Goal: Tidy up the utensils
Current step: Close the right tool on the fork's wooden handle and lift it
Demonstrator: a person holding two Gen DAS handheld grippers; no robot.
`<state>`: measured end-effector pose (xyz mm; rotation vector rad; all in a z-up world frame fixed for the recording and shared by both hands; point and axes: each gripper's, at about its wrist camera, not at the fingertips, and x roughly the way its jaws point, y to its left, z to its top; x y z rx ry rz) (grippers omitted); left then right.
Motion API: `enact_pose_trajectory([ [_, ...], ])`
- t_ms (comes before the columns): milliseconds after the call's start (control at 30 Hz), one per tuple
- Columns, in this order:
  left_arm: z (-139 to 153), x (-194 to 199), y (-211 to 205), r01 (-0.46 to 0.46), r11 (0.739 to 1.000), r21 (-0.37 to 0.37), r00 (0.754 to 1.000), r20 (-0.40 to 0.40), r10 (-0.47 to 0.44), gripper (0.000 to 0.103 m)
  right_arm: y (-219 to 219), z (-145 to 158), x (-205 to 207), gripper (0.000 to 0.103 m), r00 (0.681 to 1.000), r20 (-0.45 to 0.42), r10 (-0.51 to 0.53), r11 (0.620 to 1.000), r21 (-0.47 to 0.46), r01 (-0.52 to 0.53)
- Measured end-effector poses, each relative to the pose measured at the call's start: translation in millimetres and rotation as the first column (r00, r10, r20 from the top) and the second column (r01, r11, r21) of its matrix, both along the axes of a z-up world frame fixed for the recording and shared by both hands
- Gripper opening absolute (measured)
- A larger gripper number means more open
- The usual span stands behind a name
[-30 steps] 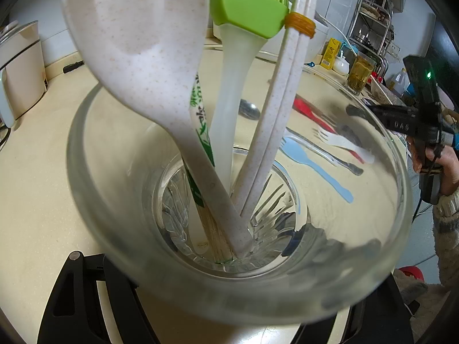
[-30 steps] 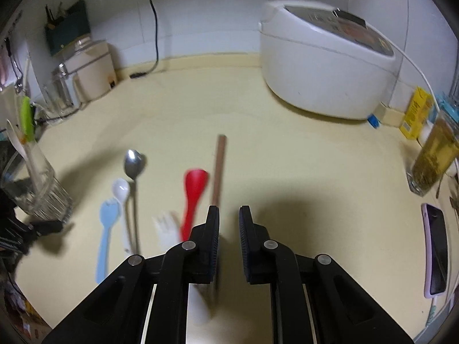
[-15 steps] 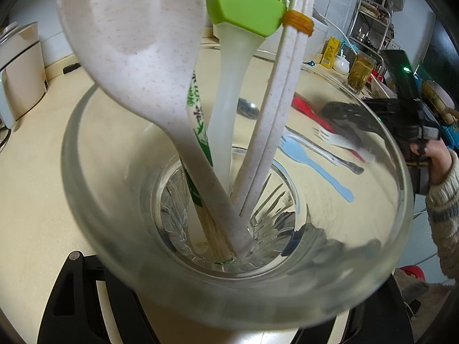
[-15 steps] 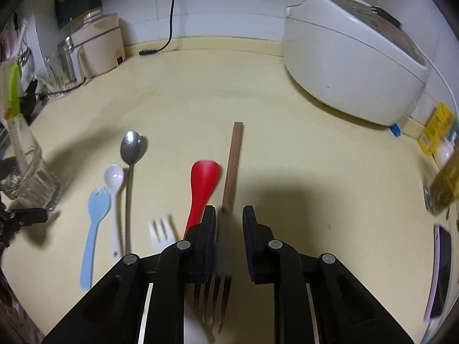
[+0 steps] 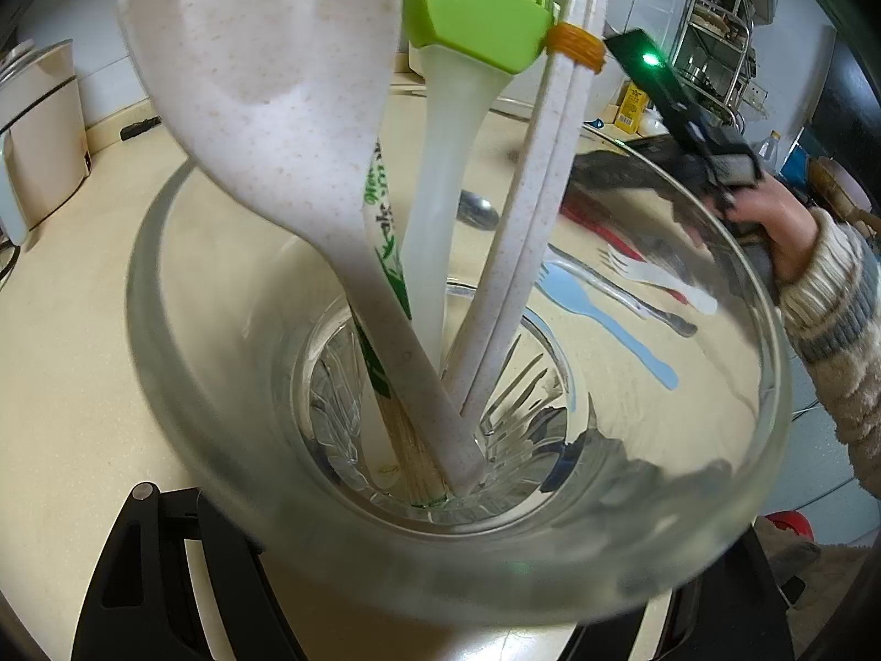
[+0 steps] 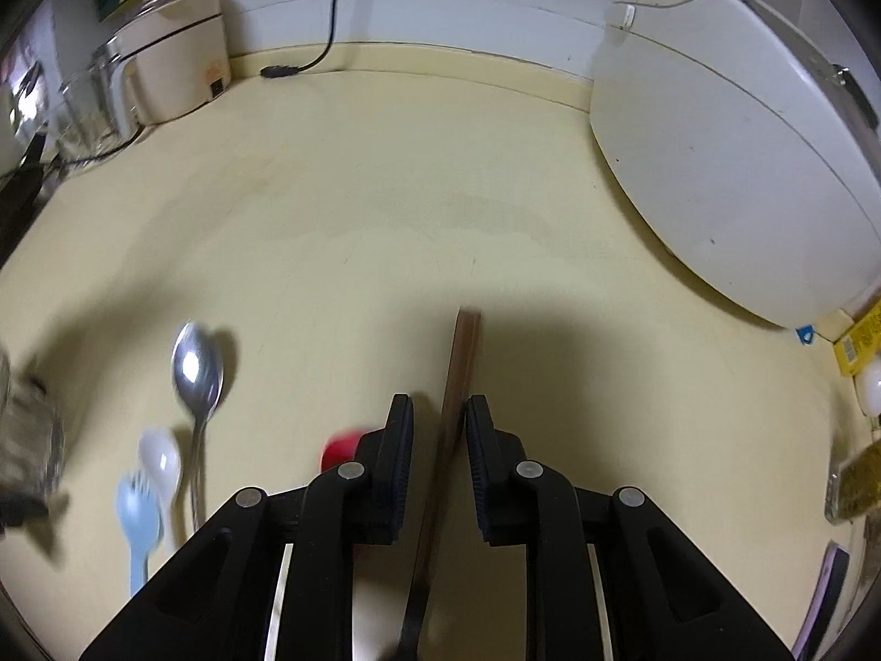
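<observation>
The right gripper (image 6: pixel 439 462) has its black fingers (image 6: pixel 397 468) parted, straddling the wood-handled fork (image 6: pixel 460 380) on the cream tabletop (image 6: pixel 385 209) — handle pointing to 12 o'clock — while the left gripper's (image 5: pixel 440 595) fingers clasp the clear utensil glass (image 5: pixel 181 374).

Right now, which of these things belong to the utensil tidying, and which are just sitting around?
Belongs: glass holder, wooden-handled fork, metal spoon, blue fork, red spoon.

Lying about: rice cooker, black cable, yellow box.

Left view peers into the glass (image 5: pixel 716 297); right overlooks the counter (image 6: pixel 385 220).
</observation>
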<state>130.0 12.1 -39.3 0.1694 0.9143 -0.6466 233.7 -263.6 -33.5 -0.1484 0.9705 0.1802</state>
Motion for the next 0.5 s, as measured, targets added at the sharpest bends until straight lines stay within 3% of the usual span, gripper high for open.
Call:
enact_pose_trajectory([
  [167,-0.7,0.2,1.5,0.000,1.000,-0.007,1.000,-0.003,0.000,0.082,-5.0,-2.0,12.4,0.020,1.000,0.009,-0.022,0.999,0.032,0.022],
  [267,-1.4,1.4,4.4,-0.001,1.000,-0.017,1.000,-0.007,0.001,0.082,-4.4,-2.1,10.0,0.011,1.000,0.019,-0.020,0.999,0.034,0.019],
  [333,-1.6,2.2,6.3,-0.001,1.000,-0.018,1.000,-0.008,0.001,0.082,-4.5,-2.0,7.3,0.011,0.999,0.024,-0.022,0.999,0.030,0.021],
  [500,0.6,3.6,7.6,0.000,1.000,-0.017,1.000,-0.008,0.000,0.082,-13.2,12.7,-5.4,0.010,0.996,0.081,-0.049,0.991,0.129,0.038],
])
